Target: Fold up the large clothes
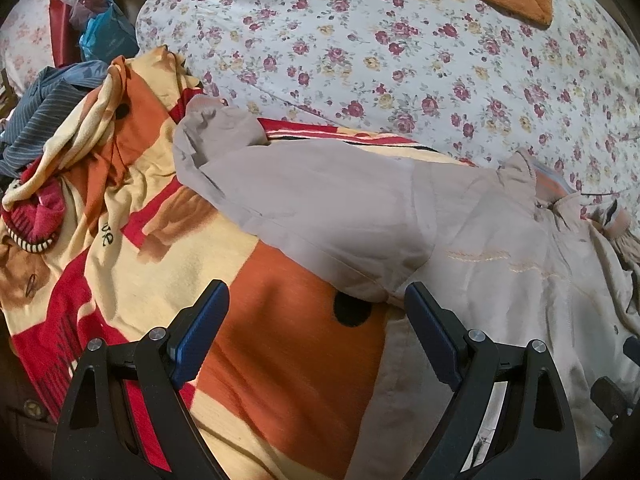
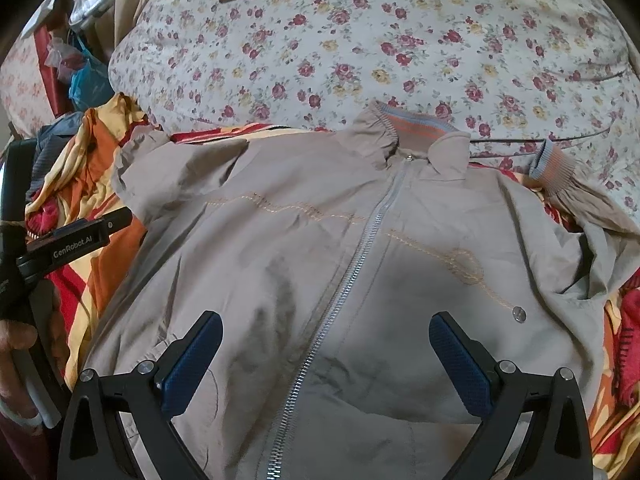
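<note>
A bed (image 2: 360, 40) with a flowered sheet is seen in the upper part of both frames. A beige jacket (image 2: 320, 260) is spread in the centre on a striped blanket (image 1: 280, 340), zipped, with sleeves out to the sides; no fold is judged done yet. The left tongs (image 1: 316, 320) and right tongs (image 2: 326, 352) are held apart, empty. "GenRobot.AI" is read at the left edge of the right view.
</note>
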Demonstrator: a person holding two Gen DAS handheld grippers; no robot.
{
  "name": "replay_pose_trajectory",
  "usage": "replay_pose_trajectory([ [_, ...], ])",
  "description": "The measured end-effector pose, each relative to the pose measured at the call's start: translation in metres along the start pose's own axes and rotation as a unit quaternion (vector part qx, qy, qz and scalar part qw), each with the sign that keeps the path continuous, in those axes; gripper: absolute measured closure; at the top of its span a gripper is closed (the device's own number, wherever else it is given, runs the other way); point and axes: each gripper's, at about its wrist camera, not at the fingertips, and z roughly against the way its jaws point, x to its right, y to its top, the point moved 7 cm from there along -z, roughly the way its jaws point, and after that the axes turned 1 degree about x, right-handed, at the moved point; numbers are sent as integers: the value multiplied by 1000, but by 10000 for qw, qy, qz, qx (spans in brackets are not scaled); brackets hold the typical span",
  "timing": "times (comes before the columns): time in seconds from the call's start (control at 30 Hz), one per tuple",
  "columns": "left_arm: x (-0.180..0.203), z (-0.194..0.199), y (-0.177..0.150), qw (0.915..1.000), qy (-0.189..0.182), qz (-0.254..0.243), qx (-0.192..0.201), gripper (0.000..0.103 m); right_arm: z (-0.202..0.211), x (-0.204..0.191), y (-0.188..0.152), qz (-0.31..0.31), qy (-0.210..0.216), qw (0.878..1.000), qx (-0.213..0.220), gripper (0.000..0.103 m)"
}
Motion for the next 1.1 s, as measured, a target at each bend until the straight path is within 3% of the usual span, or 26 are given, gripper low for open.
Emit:
replay_pose_trajectory([
  [0.3,-28,-19,16,9996,80,234,-145,14,-3,-2,0,13,36,10000,-45,1],
  [0.6,-105,-62,75,9956,556,759,-19,14,-7,-1,-3,-46,104,9999,-114,1],
  [0.8,-159,-108,114,9867,628,1500,-2,14,-6,0,2,-28,122,9999,-12,1],
  [0.93,-175,-142,131,9816,487,1845,-55,14,-6,5,6,-94,177,9998,-48,1],
  [1.03,-176,-164,136,9814,446,1858,-166,23,-6,9,10,-121,197,9997,-48,1],
  [1.07,-174,-171,136,9821,380,1828,-224,35,-5,11,12,-136,205,9997,-29,1],
  [1.1,-172,-178,136,9826,304,1806,-311,54,-5,12,14,-142,200,9997,-19,1],
])
